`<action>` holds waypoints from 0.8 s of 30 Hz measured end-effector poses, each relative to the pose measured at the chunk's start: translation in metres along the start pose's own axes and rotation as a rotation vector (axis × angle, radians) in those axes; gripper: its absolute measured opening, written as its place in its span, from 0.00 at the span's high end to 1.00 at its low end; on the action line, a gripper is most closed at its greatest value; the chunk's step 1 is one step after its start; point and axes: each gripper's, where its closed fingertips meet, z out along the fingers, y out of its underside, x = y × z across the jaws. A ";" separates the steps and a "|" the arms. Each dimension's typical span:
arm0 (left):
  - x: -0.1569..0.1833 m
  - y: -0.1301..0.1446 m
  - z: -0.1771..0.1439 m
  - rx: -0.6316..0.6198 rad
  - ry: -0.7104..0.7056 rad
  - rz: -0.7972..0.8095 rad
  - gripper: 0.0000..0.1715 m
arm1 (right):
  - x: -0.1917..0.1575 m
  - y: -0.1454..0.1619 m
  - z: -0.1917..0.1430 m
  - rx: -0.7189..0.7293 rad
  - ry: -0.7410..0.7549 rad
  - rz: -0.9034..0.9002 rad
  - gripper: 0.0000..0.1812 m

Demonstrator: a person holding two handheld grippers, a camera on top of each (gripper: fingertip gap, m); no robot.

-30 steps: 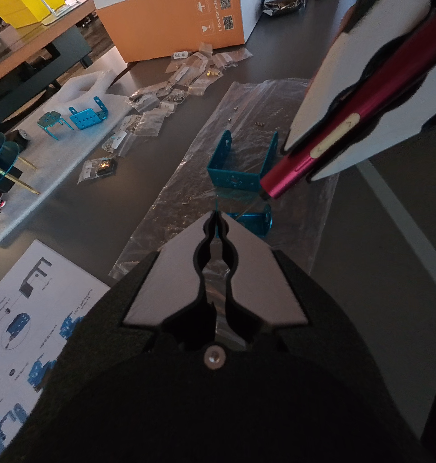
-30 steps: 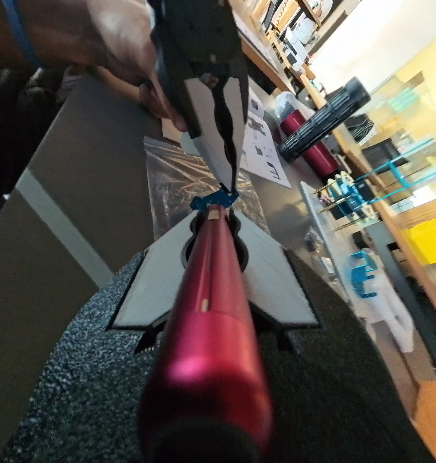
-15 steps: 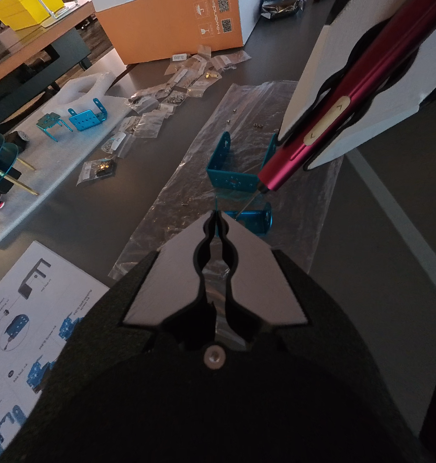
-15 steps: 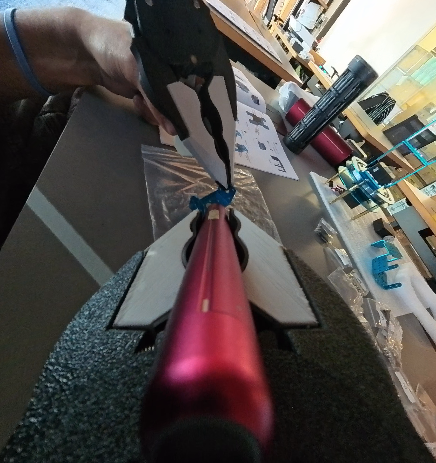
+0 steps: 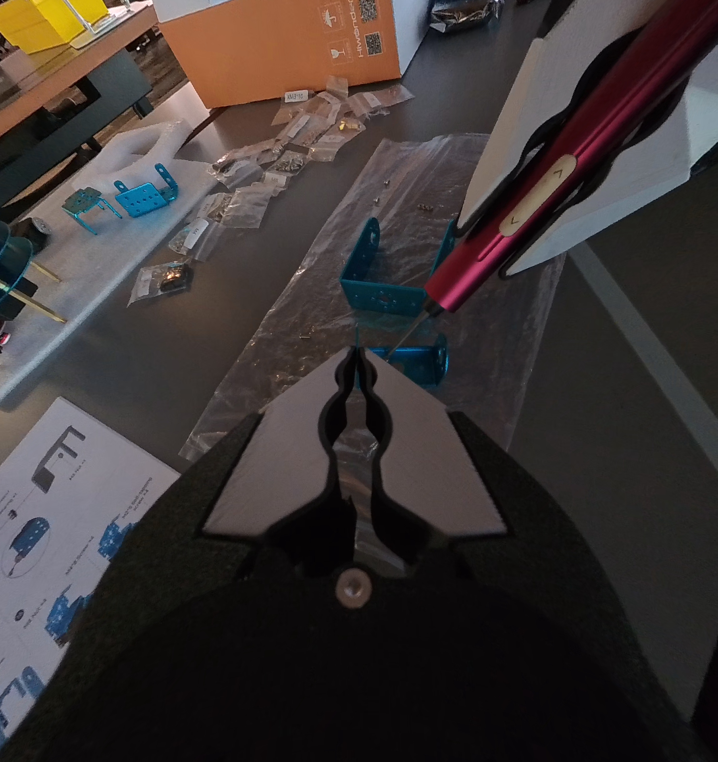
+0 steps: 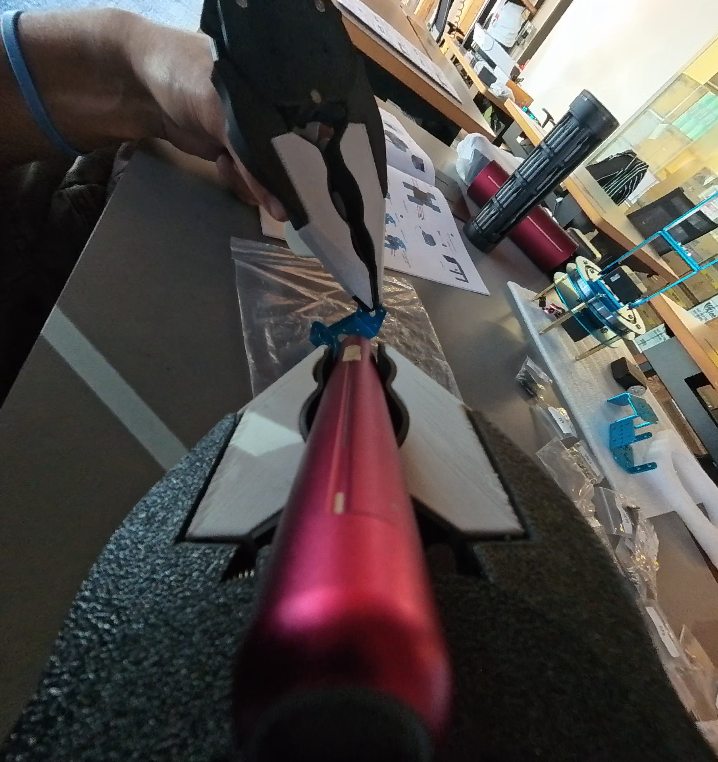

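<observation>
My left gripper (image 5: 357, 351) is shut on the thin upright edge of a small blue metal bracket (image 5: 417, 363) that rests on a clear plastic bag (image 5: 291, 371). My right gripper (image 6: 351, 350) is shut on a red electric screwdriver (image 6: 357, 474). In the left wrist view the screwdriver (image 5: 555, 185) comes in from the upper right and its thin bit (image 5: 404, 335) touches the small bracket. The right wrist view shows the bracket (image 6: 349, 330) just beyond the screwdriver's tip, pinched by the left gripper (image 6: 367, 303). A larger blue U-shaped bracket (image 5: 380, 299) stands behind it.
An orange box (image 5: 274, 49) stands at the back, with several small hardware bags (image 5: 266, 181) in front. A white foam sheet (image 5: 81, 264) holds blue brackets (image 5: 142, 198) and a round assembly (image 6: 596, 288). An instruction sheet (image 5: 39, 515) lies left. A red cylinder (image 6: 530, 235) lies beyond. A hand (image 6: 142, 103) holds the left gripper. Left tips to right tips: about 7 centimeters.
The right gripper has tilted and brought the screwdriver down and left, so its bit now reaches the small bracket. The left gripper has stayed shut on the bracket.
</observation>
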 end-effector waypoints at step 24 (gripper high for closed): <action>-0.007 -0.011 -0.012 0.096 0.011 -0.073 1.00 | 0.125 0.108 -0.129 -0.561 0.334 -0.702 0.88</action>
